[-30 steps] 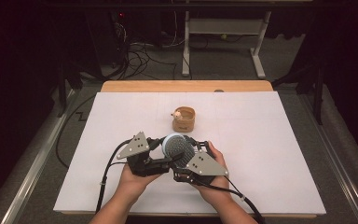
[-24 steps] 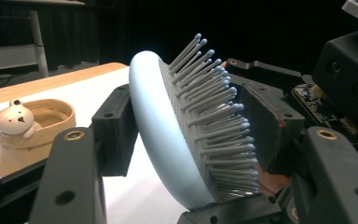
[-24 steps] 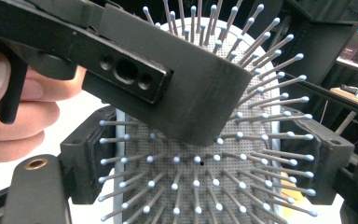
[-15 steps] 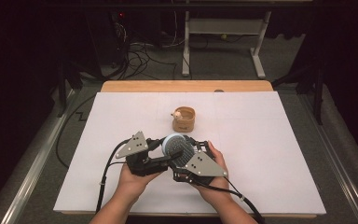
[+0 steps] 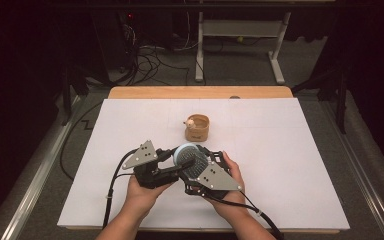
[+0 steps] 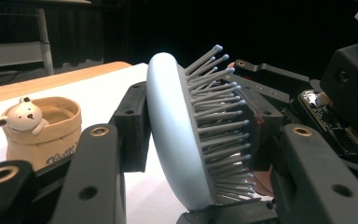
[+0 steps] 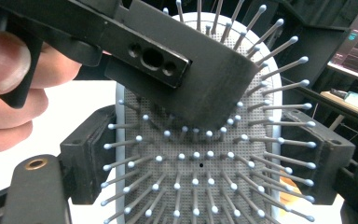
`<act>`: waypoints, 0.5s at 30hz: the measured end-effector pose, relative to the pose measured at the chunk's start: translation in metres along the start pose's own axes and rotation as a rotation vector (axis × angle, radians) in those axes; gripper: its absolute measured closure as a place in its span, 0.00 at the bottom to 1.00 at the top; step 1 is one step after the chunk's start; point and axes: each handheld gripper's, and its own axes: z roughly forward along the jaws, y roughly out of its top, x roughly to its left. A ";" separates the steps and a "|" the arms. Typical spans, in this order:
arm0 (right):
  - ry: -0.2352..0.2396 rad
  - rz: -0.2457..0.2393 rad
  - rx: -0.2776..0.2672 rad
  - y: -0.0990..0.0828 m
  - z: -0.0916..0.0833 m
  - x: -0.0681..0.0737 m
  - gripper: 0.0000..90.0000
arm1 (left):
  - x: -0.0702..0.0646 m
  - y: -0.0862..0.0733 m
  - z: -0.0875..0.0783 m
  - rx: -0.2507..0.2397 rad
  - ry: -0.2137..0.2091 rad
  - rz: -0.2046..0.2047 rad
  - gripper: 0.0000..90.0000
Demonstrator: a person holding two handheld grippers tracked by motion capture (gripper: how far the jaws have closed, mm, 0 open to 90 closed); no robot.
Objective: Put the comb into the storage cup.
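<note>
A pale blue hairbrush [image 5: 190, 159] with grey bristles is held above the white table sheet [image 5: 290, 150], between both grippers. In the left gripper view one pad [image 6: 133, 123] lies against its blue back [image 6: 168, 135] and the other meets the bristle tips. My left gripper [image 6: 196, 126] has just been closing and is now shut on the brush, front to back. In the right gripper view my right gripper [image 7: 205, 158] is shut on the brush's two side edges, and the left gripper's jaw covers the upper bristles [image 7: 200, 172]. In the high view the left gripper [image 5: 182, 165] and right gripper [image 5: 194, 161] meet at the brush.
A small tan pot with a bear figure on its rim [image 5: 197, 128] stands on the sheet just beyond the hands, and is in the left gripper view as the bear pot [image 6: 44, 128]. A wooden table edge [image 5: 200, 92] runs along the far side. Cables trail from both grippers toward the near edge.
The left gripper's jaws have drawn in onto the brush head. Both hands and the brush stay where they were.
</note>
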 end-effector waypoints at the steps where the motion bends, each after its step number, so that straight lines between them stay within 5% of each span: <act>1: -0.001 0.000 0.000 0.000 0.000 0.000 0.23 | 0.000 0.000 0.000 0.000 -0.002 -0.004 0.60; 15: -0.021 -0.009 -0.003 -0.001 0.000 0.003 0.22 | 0.000 0.000 -0.001 0.001 0.001 -0.006 0.62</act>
